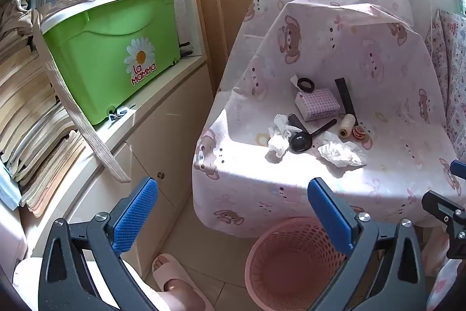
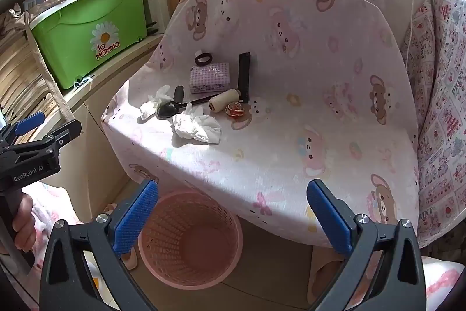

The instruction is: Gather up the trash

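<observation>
Two crumpled white tissues lie on the pink bear-print cloth (image 1: 378, 95): a small one (image 1: 278, 136) (image 2: 153, 102) at the left and a larger one (image 1: 342, 152) (image 2: 196, 126) nearer the front edge. A pink mesh wastebasket (image 1: 288, 261) (image 2: 189, 238) stands on the floor below the table's front edge and looks empty. My left gripper (image 1: 233, 212) is open and empty, held above the floor left of the basket. My right gripper (image 2: 233, 214) is open and empty, above the basket and short of the table edge.
Among the tissues lie a black spoon (image 2: 174, 107), a checked pink packet (image 2: 209, 76), a thread spool (image 2: 222, 101), a black bar (image 2: 244, 77), a black ring (image 2: 203, 59) and rubber bands (image 2: 236, 109). A green box (image 1: 116, 54) sits on the left shelf. My slippered foot (image 1: 174, 279) is on the floor.
</observation>
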Demonstrator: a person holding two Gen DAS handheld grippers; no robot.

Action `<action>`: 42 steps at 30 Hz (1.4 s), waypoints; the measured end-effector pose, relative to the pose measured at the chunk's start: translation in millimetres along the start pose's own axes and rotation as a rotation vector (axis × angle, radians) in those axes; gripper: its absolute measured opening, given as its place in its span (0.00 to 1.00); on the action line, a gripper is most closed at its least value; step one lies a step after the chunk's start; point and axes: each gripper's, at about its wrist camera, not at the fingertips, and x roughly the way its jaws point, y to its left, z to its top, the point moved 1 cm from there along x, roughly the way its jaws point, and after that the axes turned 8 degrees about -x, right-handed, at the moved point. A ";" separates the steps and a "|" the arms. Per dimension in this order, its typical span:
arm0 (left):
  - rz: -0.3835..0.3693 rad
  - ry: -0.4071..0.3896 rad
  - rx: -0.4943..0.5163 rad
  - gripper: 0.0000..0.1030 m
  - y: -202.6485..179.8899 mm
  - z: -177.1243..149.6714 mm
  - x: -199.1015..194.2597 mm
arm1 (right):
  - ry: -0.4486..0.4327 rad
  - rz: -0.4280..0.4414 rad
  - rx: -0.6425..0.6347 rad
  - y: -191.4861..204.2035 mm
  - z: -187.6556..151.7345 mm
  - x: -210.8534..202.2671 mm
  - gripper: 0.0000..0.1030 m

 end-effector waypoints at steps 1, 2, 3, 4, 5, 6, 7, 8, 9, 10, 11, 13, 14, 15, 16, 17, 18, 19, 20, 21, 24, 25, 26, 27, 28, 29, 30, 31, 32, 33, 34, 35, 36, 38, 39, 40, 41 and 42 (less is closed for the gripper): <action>-0.003 0.005 -0.004 0.99 1.0 0.3 1.0 | 0.001 -0.003 0.000 -0.6 -0.9 0.5 1.00; -0.004 0.009 -0.008 0.99 2.4 0.7 2.0 | 0.003 -0.008 0.001 -1.5 -1.8 1.1 1.00; 0.001 0.006 0.000 0.99 4.8 3.1 4.0 | 0.003 -0.011 0.004 -2.6 -2.7 1.6 1.00; 0.014 -0.023 0.014 0.99 1.2 -0.1 1.0 | 0.003 -0.012 0.008 -4.0 -3.5 2.1 1.00; 0.022 -0.031 0.022 0.99 -0.8 -0.3 -1.0 | 0.001 -0.013 0.011 0.5 -2.2 -2.9 1.00; 0.028 -0.038 0.030 0.99 -3.6 -0.8 -3.4 | 0.001 -0.010 0.011 4.1 0.0 -2.8 1.00; 0.029 -0.038 0.027 0.99 -3.4 -1.9 -3.7 | 0.001 -0.006 0.014 3.5 1.1 -1.9 1.00; 0.029 -0.039 0.032 0.99 -2.8 -1.6 -3.7 | -0.007 0.002 0.010 3.6 1.5 -2.2 1.00; 0.028 -0.043 0.030 0.99 -0.7 -2.0 -4.6 | -0.015 0.002 0.013 4.7 1.3 -3.7 1.00; 0.030 -0.045 0.034 0.99 -0.8 -2.9 -4.5 | -0.017 0.006 0.016 4.6 2.7 -3.9 1.00; 0.036 -0.043 0.037 0.99 -1.8 -0.9 -5.6 | -0.019 0.008 0.016 4.8 2.4 -4.7 1.00; 0.035 -0.036 0.040 0.99 -2.3 -1.1 -3.9 | -0.028 0.008 0.005 5.9 -1.0 -3.9 1.00; 0.031 -0.025 0.038 0.99 -1.7 -1.1 -2.1 | -0.028 0.008 0.006 5.8 -0.8 -3.9 1.00; 0.029 -0.012 0.032 0.99 -0.7 -1.4 -0.2 | -0.029 0.006 0.006 6.2 -0.4 -3.7 1.00; 0.029 -0.003 0.025 0.99 0.0 -1.9 1.5 | -0.030 0.005 0.006 6.5 -0.1 -3.5 1.00; 0.029 0.006 0.019 0.99 1.4 -1.8 3.0 | -0.028 0.005 0.006 6.6 0.0 -3.4 1.00; 0.030 0.011 0.017 0.99 1.9 -1.8 4.2 | -0.024 0.004 0.005 6.6 0.3 -3.1 1.00; 0.032 0.015 0.016 0.99 2.2 -1.7 5.1 | -0.021 0.004 0.004 6.9 0.4 -2.5 1.00; 0.034 0.017 0.015 0.99 1.9 -1.9 5.8 | -0.017 0.006 0.004 7.1 0.4 -1.5 1.00; 0.034 0.020 0.015 0.99 2.0 -1.6 6.6 | -0.016 0.008 0.003 7.3 0.2 -0.8 1.00; 0.035 0.025 0.012 0.99 2.3 -2.7 7.4 | -0.021 -0.001 -0.004 8.6 0.5 -1.2 1.00; 0.034 0.025 0.012 0.99 2.1 -2.9 7.2 | -0.028 -0.006 -0.010 9.1 0.6 -2.4 1.00; 0.035 0.022 0.012 0.99 1.7 -2.8 6.9 | -0.035 -0.007 -0.015 9.8 0.2 -3.4 1.00; 0.037 0.019 0.013 0.99 1.0 -2.4 6.7 | -0.041 -0.006 -0.019 10.4 0.3 -4.4 1.00; 0.036 0.016 0.014 0.99 0.6 -2.3 6.2 | -0.046 -0.005 -0.020 10.4 0.3 -5.2 1.00; 0.035 0.015 0.013 0.99 0.6 -2.1 6.1 | -0.050 -0.004 -0.018 10.4 0.7 -5.9 1.00; 0.033 0.016 0.012 0.99 0.9 -1.9 6.1 | -0.053 -0.003 -0.015 10.3 0.7 -6.6 1.00; 0.032 0.016 0.011 0.99 1.6 -1.8 5.5 | -0.056 -0.001 -0.013 10.0 0.9 -6.9 1.00; 0.032 0.016 0.010 0.99 1.8 -1.8 5.4 | -0.057 0.000 -0.010 9.4 1.1 -7.0 1.00; 0.033 0.015 0.010 0.99 1.9 -1.8 5.3 | -0.057 0.002 -0.007 9.2 0.9 -7.1 1.00; 0.035 0.013 0.008 0.99 2.2 -1.7 5.0 | -0.057 0.003 -0.004 8.8 0.9 -7.1 1.00; 0.035 0.012 0.007 0.99 2.5 -1.4 4.8 | -0.056 0.003 0.001 8.0 1.4 -6.7 1.00; 0.034 0.011 0.005 0.99 3.7 -1.1 3.6 | -0.057 0.004 0.005 7.4 1.0 -6.4 1.00; 0.032 0.001 -0.006 0.99 5.7 -0.2 0.9 | -0.057 0.003 0.010 6.8 0.7 -6.1 1.00; 0.028 -0.007 -0.012 0.99 6.9 0.3 -1.2 | -0.057 0.000 0.009 6.2 1.1 -6.3 1.00; 0.026 -0.013 -0.015 0.99 7.7 1.3 -2.7 | -0.059 -0.006 0.010 5.0 1.6 -6.5 1.00; 0.029 -0.017 -0.015 0.99 8.2 1.9 -3.5 | -0.063 -0.011 0.016 3.2 1.6 -7.0 1.00; 0.032 -0.019 -0.016 0.99 8.7 2.4 -3.8 | -0.066 -0.013 0.025 1.3 1.8 -7.1 1.00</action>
